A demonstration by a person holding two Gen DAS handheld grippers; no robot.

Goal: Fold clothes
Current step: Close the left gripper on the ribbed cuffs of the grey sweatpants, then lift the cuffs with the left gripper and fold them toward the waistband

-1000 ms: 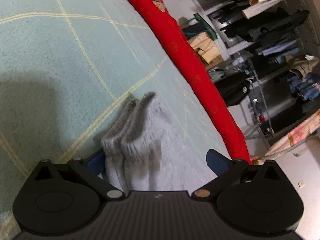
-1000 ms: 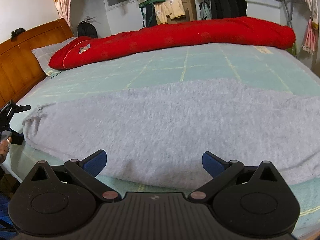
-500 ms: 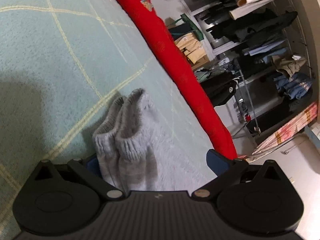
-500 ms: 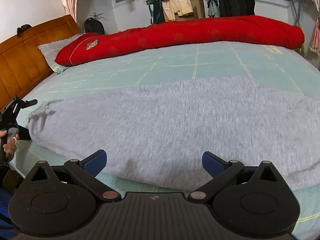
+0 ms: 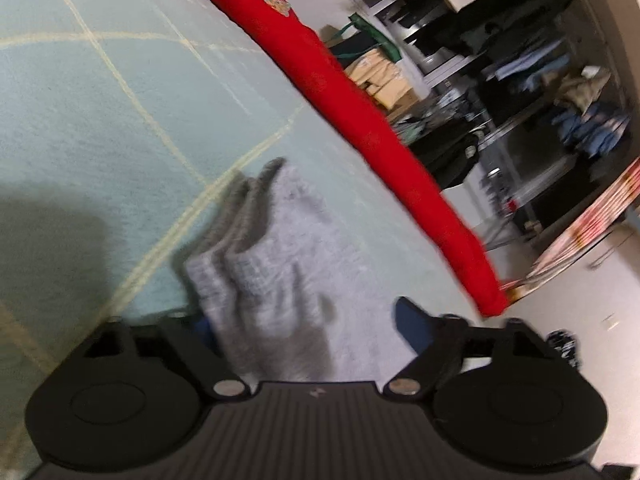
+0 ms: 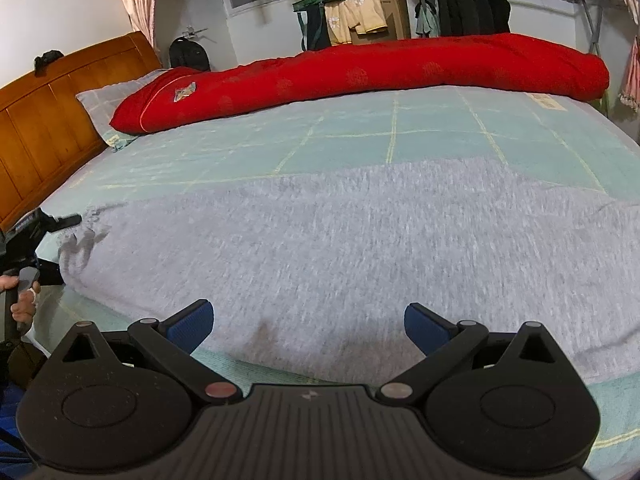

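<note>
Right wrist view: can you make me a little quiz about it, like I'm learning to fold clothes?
1. True or false: the grey garment lies spread out on the green checked sheet.
2. What lies along the far side of the bed? A: a red quilt. B: a blue pillow. C: a yellow towel.
3. Fill in the word: the right gripper hangs over the garment's near edge with its jaws ____ and nothing in them.

Key: 1 true. 2 A. 3 open.
</note>
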